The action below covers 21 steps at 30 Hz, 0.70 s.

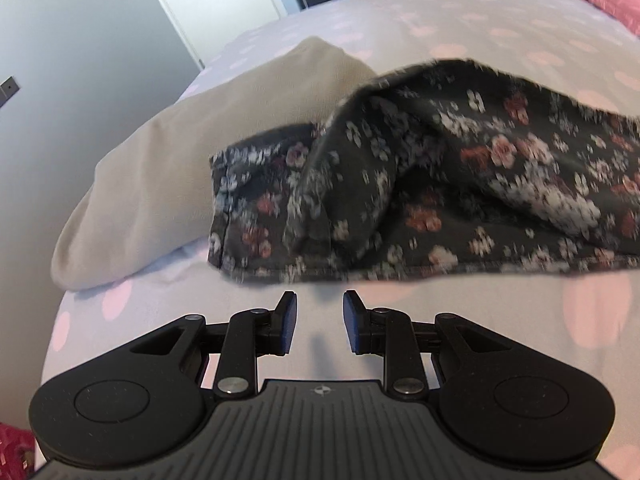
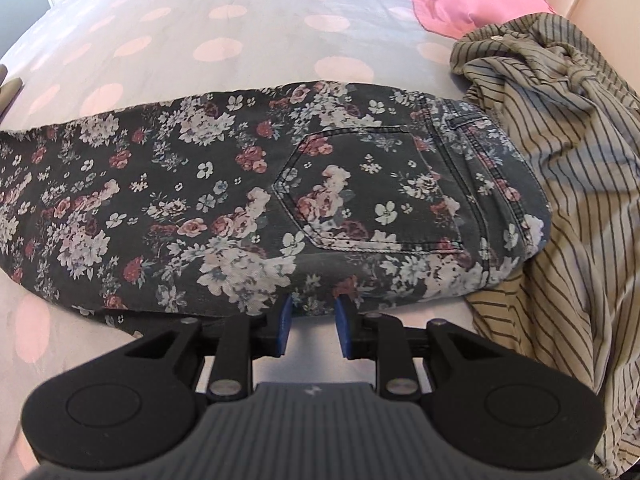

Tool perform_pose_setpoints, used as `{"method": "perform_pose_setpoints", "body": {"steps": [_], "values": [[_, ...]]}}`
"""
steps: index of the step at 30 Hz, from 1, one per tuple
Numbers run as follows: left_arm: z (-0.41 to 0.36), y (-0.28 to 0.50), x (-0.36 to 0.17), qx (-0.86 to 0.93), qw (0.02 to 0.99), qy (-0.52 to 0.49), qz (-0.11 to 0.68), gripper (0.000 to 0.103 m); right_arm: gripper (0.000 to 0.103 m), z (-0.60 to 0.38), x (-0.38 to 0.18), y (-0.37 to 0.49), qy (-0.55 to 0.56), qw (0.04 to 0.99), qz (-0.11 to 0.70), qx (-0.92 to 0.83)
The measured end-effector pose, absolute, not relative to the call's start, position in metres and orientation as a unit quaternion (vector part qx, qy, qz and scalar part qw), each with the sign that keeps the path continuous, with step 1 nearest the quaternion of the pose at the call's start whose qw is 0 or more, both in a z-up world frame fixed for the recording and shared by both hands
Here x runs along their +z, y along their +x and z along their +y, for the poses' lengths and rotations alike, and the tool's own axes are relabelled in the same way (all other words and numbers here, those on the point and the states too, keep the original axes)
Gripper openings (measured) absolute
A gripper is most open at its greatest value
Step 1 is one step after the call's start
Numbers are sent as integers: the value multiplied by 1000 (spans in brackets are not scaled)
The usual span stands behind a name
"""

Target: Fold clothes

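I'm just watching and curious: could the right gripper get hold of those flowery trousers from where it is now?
Probably yes. The right gripper is open, its jaws right at the near edge of the flowery trousers, with nothing between them. The striped shirt lies off to the side, out of the way.

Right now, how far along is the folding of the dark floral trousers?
Done: the dark floral trousers lie lengthwise, seemingly doubled leg over leg, back pocket up; their leg end is rumpled. In hand: nothing; the left gripper and right gripper are open at the hem. Left: cross-folding them, then the striped shirt and beige garment.
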<state>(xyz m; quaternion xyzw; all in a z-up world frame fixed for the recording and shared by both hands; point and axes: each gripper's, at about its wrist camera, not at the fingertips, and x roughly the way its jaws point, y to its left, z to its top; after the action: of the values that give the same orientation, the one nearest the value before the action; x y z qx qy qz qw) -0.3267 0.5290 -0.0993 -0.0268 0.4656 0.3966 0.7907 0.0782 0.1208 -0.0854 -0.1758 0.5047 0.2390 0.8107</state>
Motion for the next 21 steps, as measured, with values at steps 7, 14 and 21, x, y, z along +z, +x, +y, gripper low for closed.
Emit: {"method": "perform_pose_setpoints", "body": {"steps": [7, 14, 21], "values": [[547, -308, -110, 392, 797, -2, 459, 34, 27, 132, -96, 82, -192, 801, 511, 243], [576, -307, -104, 410, 807, -58, 421, 34, 27, 134, -100, 83, -201, 798, 513, 245], [569, -299, -77, 404, 836, -77, 364, 5, 27, 134, -98, 80, -204, 801, 507, 246]]}}
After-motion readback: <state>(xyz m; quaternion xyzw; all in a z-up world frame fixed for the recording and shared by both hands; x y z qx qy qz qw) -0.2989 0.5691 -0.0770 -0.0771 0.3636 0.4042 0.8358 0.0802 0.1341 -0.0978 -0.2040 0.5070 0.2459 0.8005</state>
